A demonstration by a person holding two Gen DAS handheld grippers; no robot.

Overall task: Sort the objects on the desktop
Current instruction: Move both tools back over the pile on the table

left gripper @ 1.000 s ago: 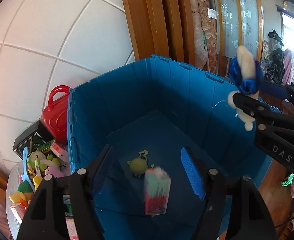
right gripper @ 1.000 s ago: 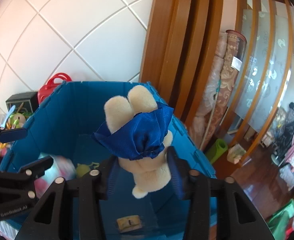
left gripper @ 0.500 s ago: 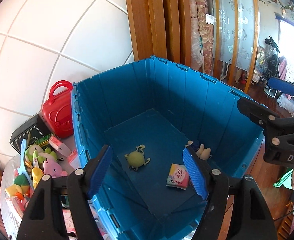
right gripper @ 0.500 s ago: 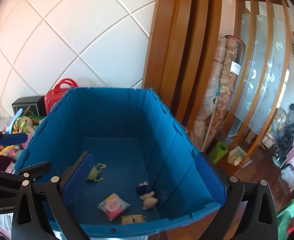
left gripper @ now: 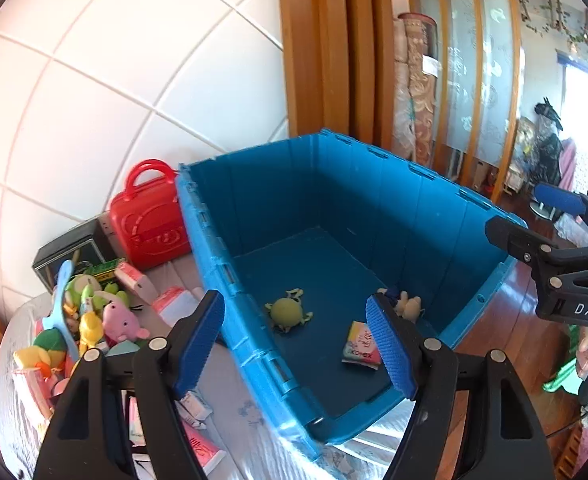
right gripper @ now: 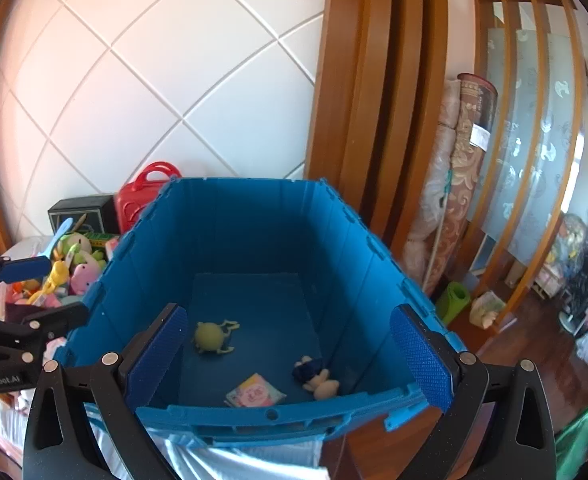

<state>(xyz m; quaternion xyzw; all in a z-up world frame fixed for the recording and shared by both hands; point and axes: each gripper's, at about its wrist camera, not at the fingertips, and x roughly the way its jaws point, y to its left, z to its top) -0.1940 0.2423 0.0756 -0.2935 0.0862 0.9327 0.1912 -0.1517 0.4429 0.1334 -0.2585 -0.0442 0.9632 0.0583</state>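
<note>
A big blue crate (left gripper: 201, 216) (right gripper: 277, 416) stands on the table. On its floor lie a green frog toy (left gripper: 287, 312) (right gripper: 209, 336), a tissue pack (left gripper: 360, 346) (right gripper: 255, 394) and a cream plush with a blue cape (left gripper: 408, 306) (right gripper: 318, 378). My left gripper (left gripper: 300, 340) is open and empty above the crate's near left edge. My right gripper (right gripper: 294, 352) is open wide and empty above the crate's near rim; it also shows in the left wrist view (left gripper: 534, 216) at the right.
A pile of small toys (left gripper: 81, 320) (right gripper: 69, 268) lies on the table left of the crate. A red toy case (left gripper: 149, 224) (right gripper: 141, 196) and a black box (left gripper: 69, 252) stand by the tiled wall. Wooden floor (right gripper: 534, 344) lies to the right.
The left gripper dropped the tissue pack and the right let go of the caped plush; both now lie in the crate. Both grippers have since pulled back a little from the crate.
</note>
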